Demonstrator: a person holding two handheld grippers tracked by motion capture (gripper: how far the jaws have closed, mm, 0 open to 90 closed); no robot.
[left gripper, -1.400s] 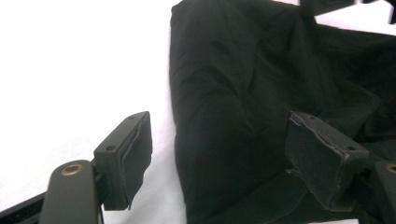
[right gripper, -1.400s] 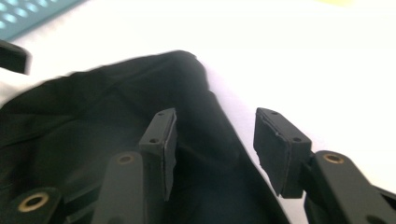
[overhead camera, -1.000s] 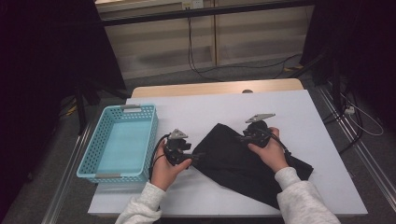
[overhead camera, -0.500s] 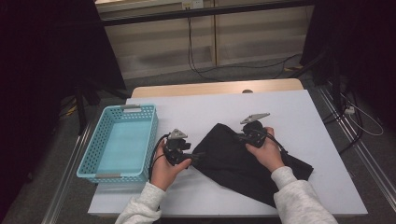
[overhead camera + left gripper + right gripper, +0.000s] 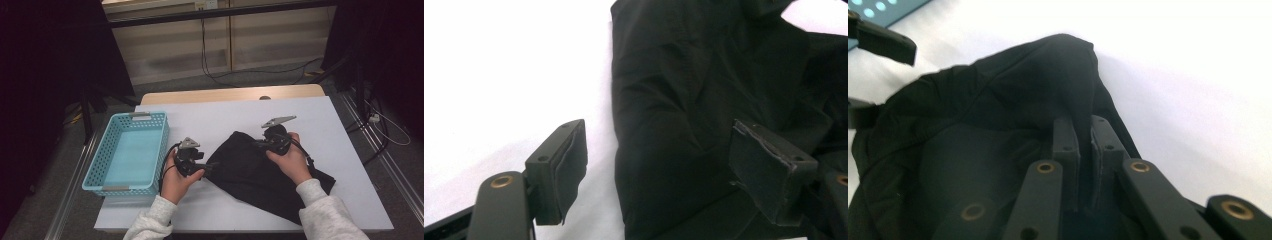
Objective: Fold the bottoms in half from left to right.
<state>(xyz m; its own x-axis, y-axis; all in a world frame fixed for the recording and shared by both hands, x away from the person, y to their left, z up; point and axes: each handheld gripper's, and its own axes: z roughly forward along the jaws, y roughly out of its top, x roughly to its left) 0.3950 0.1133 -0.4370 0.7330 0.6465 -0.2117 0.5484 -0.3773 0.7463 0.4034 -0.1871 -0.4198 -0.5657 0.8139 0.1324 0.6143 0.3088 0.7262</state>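
Note:
A black garment lies crumpled on the white table. My left gripper rests at the garment's left edge. In the left gripper view, that gripper stands open, with the cloth's edge lying between its pads untouched. My right gripper is at the garment's far right part. Its jaws have just been closing, and in the right gripper view this gripper is shut on a raised fold of the black cloth, which peaks up from the table.
A teal plastic basket stands to the left of the left hand, with nothing in it. Bare white table lies beyond the garment and to its right. The other gripper's jaw shows at the top left of the right gripper view.
The right gripper has risen a little and drawn a fold of the garment up with it. The left hand has stayed where it was.

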